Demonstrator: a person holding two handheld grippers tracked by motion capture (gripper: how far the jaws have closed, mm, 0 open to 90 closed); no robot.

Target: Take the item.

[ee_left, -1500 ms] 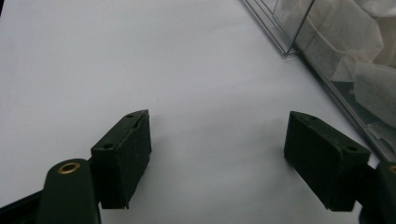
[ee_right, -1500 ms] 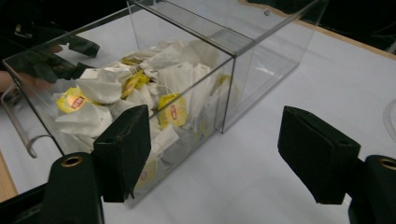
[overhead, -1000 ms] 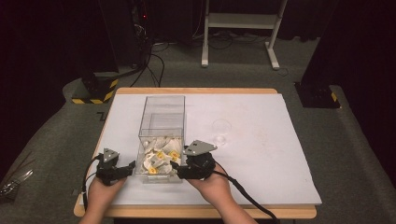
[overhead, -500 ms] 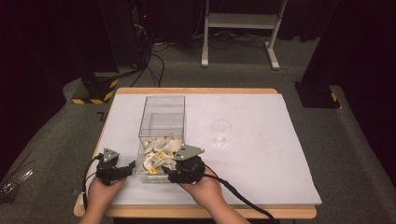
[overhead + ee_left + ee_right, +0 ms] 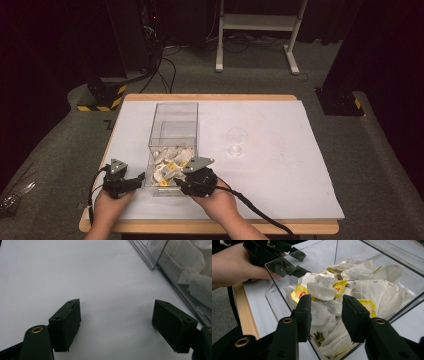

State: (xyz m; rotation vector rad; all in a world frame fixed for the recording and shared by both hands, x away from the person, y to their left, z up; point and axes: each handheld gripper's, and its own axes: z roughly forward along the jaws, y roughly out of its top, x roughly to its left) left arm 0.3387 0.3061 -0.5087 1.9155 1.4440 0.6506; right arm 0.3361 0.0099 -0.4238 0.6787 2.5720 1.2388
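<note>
A clear plastic box (image 5: 172, 120) stands on the white table, and several tea bags (image 5: 170, 165) are piled at its near end. My left gripper (image 5: 137, 178) rests on the table just left of the box. Its jaws stand wide open (image 5: 116, 322) over bare table, with the box wall (image 5: 175, 277) at their right. My right gripper (image 5: 179, 186) reaches over the box's near end. Its jaws (image 5: 325, 307) have just been closing and stand narrowed over the tea bags (image 5: 362, 290). A white tea bag (image 5: 324, 315) lies between them, not clearly pinched.
A small clear cup (image 5: 235, 142) sits on the table right of the box. The far half of the box holds nothing. The table's wooden edge (image 5: 210, 227) runs close to the hands. Black stands and a white frame (image 5: 255, 22) lie beyond the table.
My right gripper has shifted a little to the left over the box's near end, and its jaws have narrowed. The left gripper has stayed where it was.
</note>
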